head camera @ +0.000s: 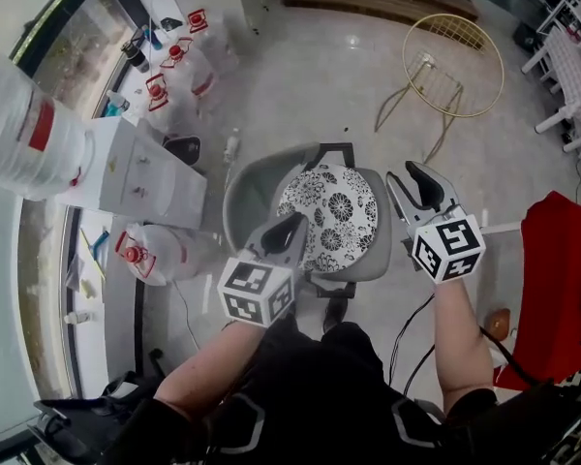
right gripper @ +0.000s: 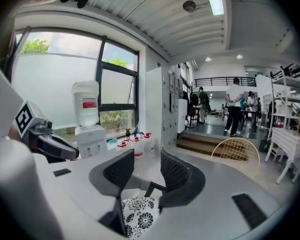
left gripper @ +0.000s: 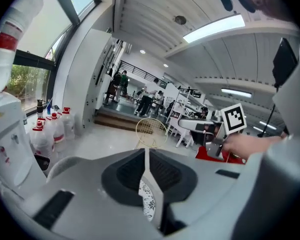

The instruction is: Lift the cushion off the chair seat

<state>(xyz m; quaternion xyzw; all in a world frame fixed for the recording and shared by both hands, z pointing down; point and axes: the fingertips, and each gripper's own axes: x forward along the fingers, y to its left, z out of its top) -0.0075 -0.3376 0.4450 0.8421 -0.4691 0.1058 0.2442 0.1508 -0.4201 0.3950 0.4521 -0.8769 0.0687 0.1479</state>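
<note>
Not lifted yet: cushion (head camera: 331, 216) flat on chair (head camera: 247, 187) (nothing gripped). Shut left tongs (head camera: 289, 229) at its 7 o'clock, open right tongs (head camera: 405, 171) at 3 o'clock. Left to do: grab, lift.

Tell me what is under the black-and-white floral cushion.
The cushion lies on a grey chair seat, whose bare edge shows beside it. The seat surface directly beneath is covered, so anything lying there cannot be seen.
</note>
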